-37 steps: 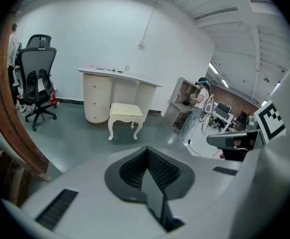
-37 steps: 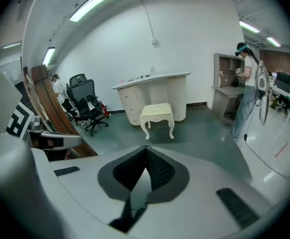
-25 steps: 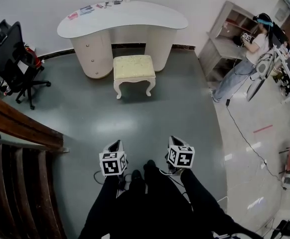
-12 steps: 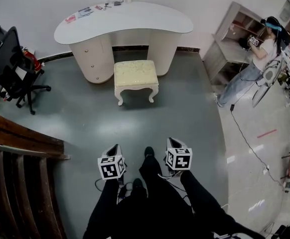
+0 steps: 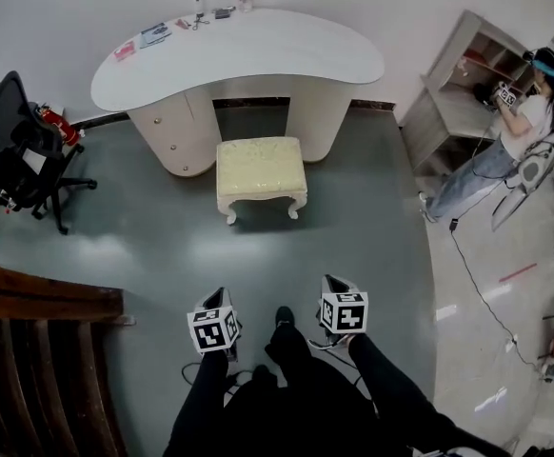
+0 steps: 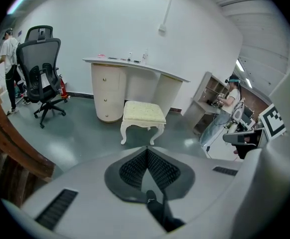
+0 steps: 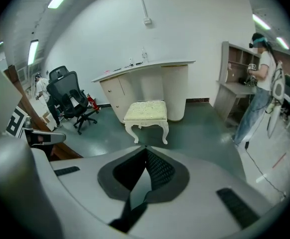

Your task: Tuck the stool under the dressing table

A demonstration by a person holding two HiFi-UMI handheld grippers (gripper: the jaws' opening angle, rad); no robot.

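Observation:
A cream stool (image 5: 260, 166) with a padded seat and curved legs stands on the grey floor. It sits just in front of the knee gap of the white kidney-shaped dressing table (image 5: 248, 50), outside it. Both grippers are held low near the person's legs, well short of the stool. My left gripper (image 5: 218, 296) and my right gripper (image 5: 332, 281) are both shut and hold nothing. In the left gripper view the stool (image 6: 143, 113) and table (image 6: 135, 66) lie straight ahead beyond the fingertips (image 6: 147, 151). The right gripper view shows the same stool (image 7: 146, 111) and table (image 7: 150, 66).
A black office chair (image 5: 15, 141) stands at the left, with a dark wooden railing (image 5: 39, 303) nearer. At the right a person (image 5: 515, 131) stands by a grey shelf unit (image 5: 467, 74), and a cable (image 5: 477, 274) trails over the floor. Small items (image 5: 153, 34) lie on the tabletop.
The person has walked forward, so the stool and dressing table appear closer and larger. Both grippers stay shut and level in front of the body.

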